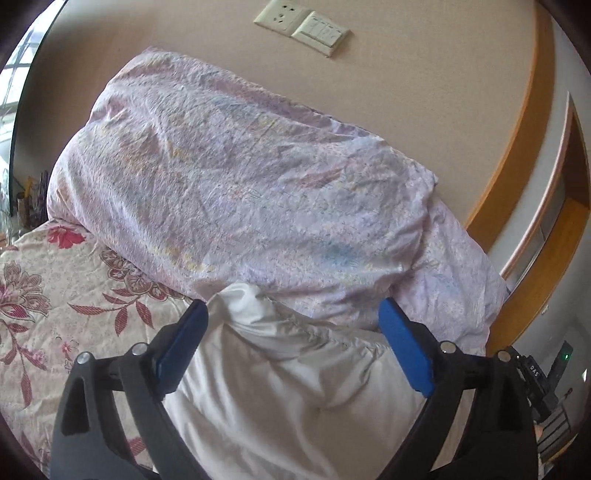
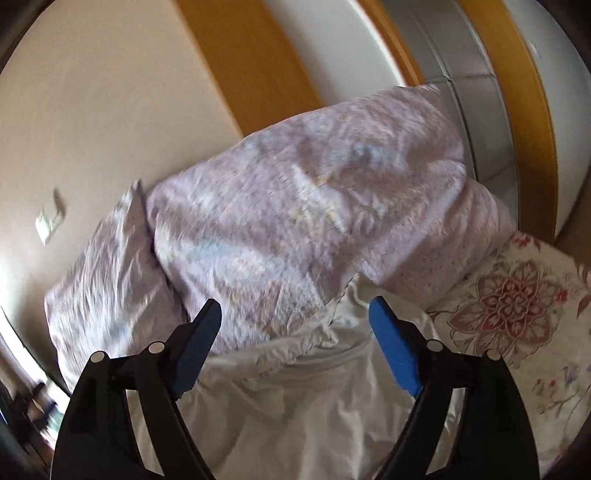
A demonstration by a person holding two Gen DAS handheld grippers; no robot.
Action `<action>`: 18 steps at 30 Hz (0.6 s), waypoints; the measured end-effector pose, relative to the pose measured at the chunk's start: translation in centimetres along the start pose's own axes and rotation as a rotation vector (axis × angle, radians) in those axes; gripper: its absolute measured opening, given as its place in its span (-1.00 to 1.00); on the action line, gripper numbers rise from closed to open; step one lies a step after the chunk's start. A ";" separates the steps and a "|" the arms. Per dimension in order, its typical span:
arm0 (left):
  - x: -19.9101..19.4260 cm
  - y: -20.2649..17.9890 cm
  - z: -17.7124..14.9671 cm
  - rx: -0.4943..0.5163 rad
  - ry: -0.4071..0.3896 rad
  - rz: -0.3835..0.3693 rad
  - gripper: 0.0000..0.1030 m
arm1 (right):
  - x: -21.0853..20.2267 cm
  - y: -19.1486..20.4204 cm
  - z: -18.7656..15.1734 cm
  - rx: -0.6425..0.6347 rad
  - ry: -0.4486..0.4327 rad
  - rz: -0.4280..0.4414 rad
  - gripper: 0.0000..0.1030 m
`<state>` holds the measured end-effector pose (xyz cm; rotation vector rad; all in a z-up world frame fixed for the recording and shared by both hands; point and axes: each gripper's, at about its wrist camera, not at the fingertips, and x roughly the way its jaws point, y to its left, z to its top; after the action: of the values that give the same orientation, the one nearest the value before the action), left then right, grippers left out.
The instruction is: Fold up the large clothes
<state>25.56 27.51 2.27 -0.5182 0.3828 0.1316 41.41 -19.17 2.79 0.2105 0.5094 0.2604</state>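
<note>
A white garment (image 1: 295, 387) lies on the floral bed sheet (image 1: 55, 295), its far edge against a pale lilac duvet (image 1: 240, 184). My left gripper (image 1: 293, 312) is open, its blue-padded fingers (image 1: 406, 350) spread wide just above the white cloth near its far end. In the right wrist view the same white garment (image 2: 303, 398) lies bunched below my right gripper (image 2: 295, 310), which is also open and holds nothing. The lilac duvet (image 2: 295, 221) rises right behind both grippers.
The duvet is piled against a beige wall with a socket and switch plate (image 1: 303, 24). A wooden door frame (image 1: 517, 166) stands to the right. The floral sheet (image 2: 517, 314) shows to the right of the garment. A window (image 1: 14, 74) is at the far left.
</note>
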 end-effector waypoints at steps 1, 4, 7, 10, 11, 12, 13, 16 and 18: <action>-0.4 -1.0 -0.6 0.035 -0.001 0.005 0.86 | 0.0 1.6 -0.9 -0.099 0.020 -0.009 0.63; -0.9 -3.9 -2.7 0.142 -0.002 0.033 0.91 | 0.7 4.9 -3.3 -0.293 0.078 -0.005 0.60; -0.1 -6.4 -4.7 0.273 0.007 0.100 0.91 | 2.1 6.5 -4.6 -0.395 0.118 -0.046 0.58; 1.5 -7.9 -5.7 0.360 0.021 0.162 0.92 | 3.0 7.2 -4.6 -0.438 0.132 -0.082 0.53; 2.0 -8.0 -5.8 0.370 0.023 0.178 0.91 | 3.3 7.2 -4.3 -0.436 0.135 -0.092 0.53; 2.7 -8.3 -5.8 0.379 0.030 0.194 0.91 | 3.8 7.1 -4.1 -0.429 0.148 -0.103 0.53; 3.4 -8.4 -5.7 0.386 0.035 0.216 0.92 | 4.4 7.0 -3.9 -0.423 0.166 -0.123 0.53; 5.8 -8.3 -5.7 0.383 0.063 0.281 0.91 | 7.3 5.9 -4.7 -0.395 0.240 -0.190 0.53; 7.5 -7.6 -5.7 0.351 0.105 0.317 0.91 | 8.9 4.6 -5.4 -0.341 0.282 -0.210 0.53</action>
<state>32.28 18.30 -1.69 -0.1151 0.5765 0.3374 45.31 -11.42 -4.67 -0.2148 0.7511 0.1686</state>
